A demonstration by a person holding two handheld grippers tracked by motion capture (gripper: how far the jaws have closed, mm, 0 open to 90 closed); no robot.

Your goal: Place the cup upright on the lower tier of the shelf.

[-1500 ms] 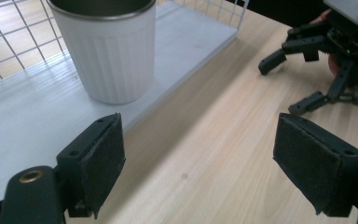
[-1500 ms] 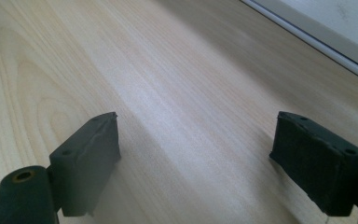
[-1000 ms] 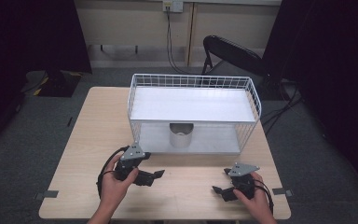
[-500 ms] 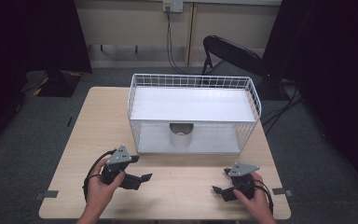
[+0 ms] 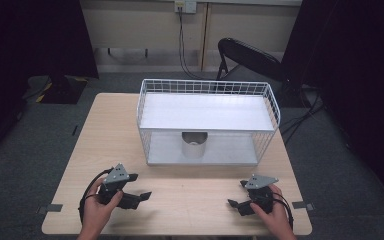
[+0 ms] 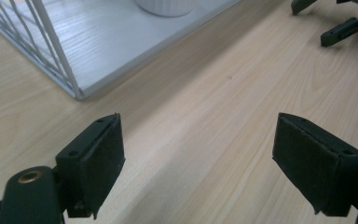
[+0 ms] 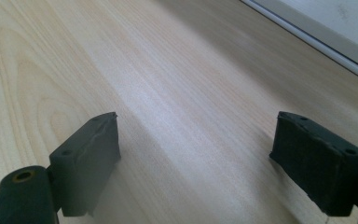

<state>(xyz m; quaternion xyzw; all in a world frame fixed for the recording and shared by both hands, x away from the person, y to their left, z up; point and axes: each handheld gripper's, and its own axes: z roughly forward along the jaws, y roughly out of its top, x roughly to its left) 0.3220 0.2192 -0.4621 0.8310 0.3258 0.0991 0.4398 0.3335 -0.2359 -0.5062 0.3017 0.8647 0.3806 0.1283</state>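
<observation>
A white wire basket (image 5: 150, 112) with a white upper shelf stands at the back of the wooden table. A white cup (image 5: 194, 145) sits on its lower board, under the shelf. My left gripper (image 5: 141, 186) rests low over the table near the front left edge, open, with nothing between its pads. In the left gripper view the gripper (image 6: 198, 163) points at bare wood, with the basket's corner (image 6: 74, 86) and the cup (image 6: 168, 5) ahead. My right gripper (image 5: 236, 194) is at the front right, open and holding nothing; in the right gripper view (image 7: 196, 163) it faces bare tabletop.
The wooden table (image 5: 195, 200) has open surface between the two grippers and in front of the basket. A black folding chair (image 5: 245, 55) stands behind the table. The basket's lower board (image 7: 335, 23) lies ahead of the right gripper.
My left gripper has drawn back from the basket, toward the table's front left. The right gripper has stayed where it was.
</observation>
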